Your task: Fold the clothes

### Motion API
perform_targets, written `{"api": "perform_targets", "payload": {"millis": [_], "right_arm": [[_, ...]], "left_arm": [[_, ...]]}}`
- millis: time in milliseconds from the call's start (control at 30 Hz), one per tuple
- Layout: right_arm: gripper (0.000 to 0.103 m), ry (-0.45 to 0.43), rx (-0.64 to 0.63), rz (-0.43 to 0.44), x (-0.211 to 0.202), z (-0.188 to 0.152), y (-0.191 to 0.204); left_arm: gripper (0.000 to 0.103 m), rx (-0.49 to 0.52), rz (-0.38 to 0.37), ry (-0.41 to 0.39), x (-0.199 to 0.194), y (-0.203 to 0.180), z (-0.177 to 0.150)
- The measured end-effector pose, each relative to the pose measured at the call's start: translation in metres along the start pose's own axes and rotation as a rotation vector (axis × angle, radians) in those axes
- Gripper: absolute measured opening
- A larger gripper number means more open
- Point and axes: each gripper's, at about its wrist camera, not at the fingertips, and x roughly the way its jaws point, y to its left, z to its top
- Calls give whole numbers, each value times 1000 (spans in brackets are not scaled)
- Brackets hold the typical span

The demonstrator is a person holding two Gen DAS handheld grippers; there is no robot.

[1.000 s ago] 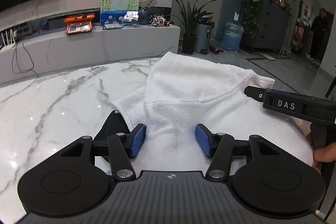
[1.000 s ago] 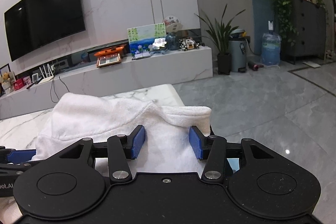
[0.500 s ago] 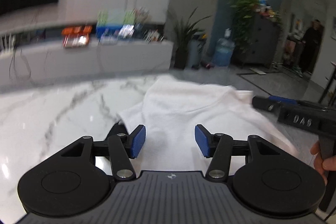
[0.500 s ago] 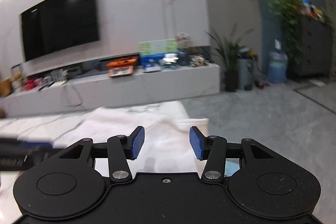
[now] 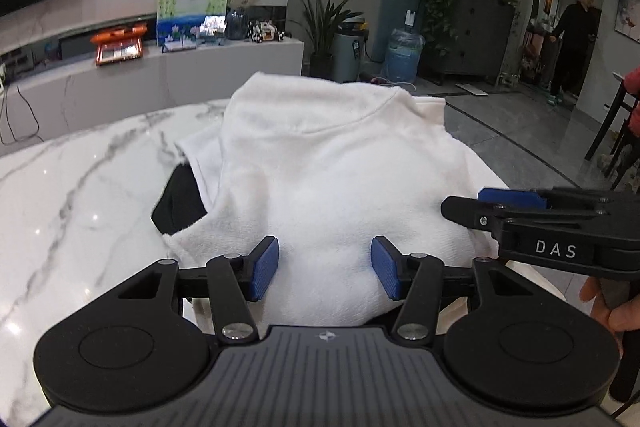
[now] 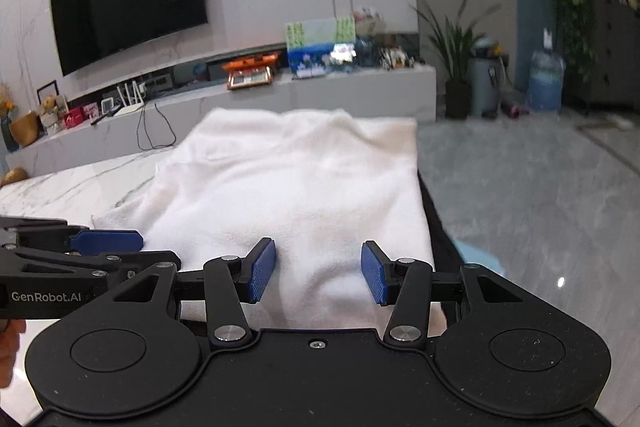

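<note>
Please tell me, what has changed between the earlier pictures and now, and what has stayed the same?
Both grippers have drawn back toward the near edge of the white garment, so more cloth now shows ahead of them. The left gripper and right gripper are open over the cloth, as before; nothing was grasped or released. The garment lies the same on the marble table, over a dark item.
</note>
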Motion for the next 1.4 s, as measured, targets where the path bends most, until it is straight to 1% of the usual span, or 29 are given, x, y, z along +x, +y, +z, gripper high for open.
{"api": "perform_targets", "payload": {"millis": [100,267,367,433,500,533,567,600,700,767,833,900,967,1100,1167,1300,1400], "right_arm": [[46,2,6,-11,2,-2,1],[47,40,-45,-47,2,14,12],[47,23,-81,-49,-13,31,25],[47,11,-95,-56,-23,38,35],[48,1,-100,-67,-34,42,47],[49,-3,-100,-69,-38,44,52],[53,-11,-95,-73,-45,45,59],[58,-20,-88,-77,-53,46,67],[61,-5,-69,-109,-70,45,87],[61,17,-37,-111,-81,40,100],[61,33,-11,-96,-89,32,110],[61,36,13,-71,-96,25,117],[61,39,56,-73,-100,16,120],[61,51,133,-95,-104,-1,123],[61,63,139,-97,-105,-9,125],[61,81,110,-97,-104,-27,134],[61,112,125,-75,-100,-35,135]], "left_arm": [[51,9,9,4,-1,-1,0],[51,-15,16,13,-11,3,11],[51,-43,24,1,-32,8,15],[51,-43,40,-2,-40,9,17],[52,-48,64,-15,-57,12,19],[55,-51,74,-22,-64,13,19],[60,-51,82,-24,-69,14,19],[61,-53,89,-25,-74,16,19],[66,-70,85,-31,-94,26,17],[74,-92,108,-28,-103,32,16],[75,-114,121,-27,-112,38,12],[79,-138,125,-20,-119,43,7],[80,-160,118,-10,-123,47,3],[80,-157,157,14,-131,48,-11],[80,-147,174,16,-132,47,-17],[80,-127,194,16,-133,45,-29],[80,-130,192,43,-129,46,-34]]}}
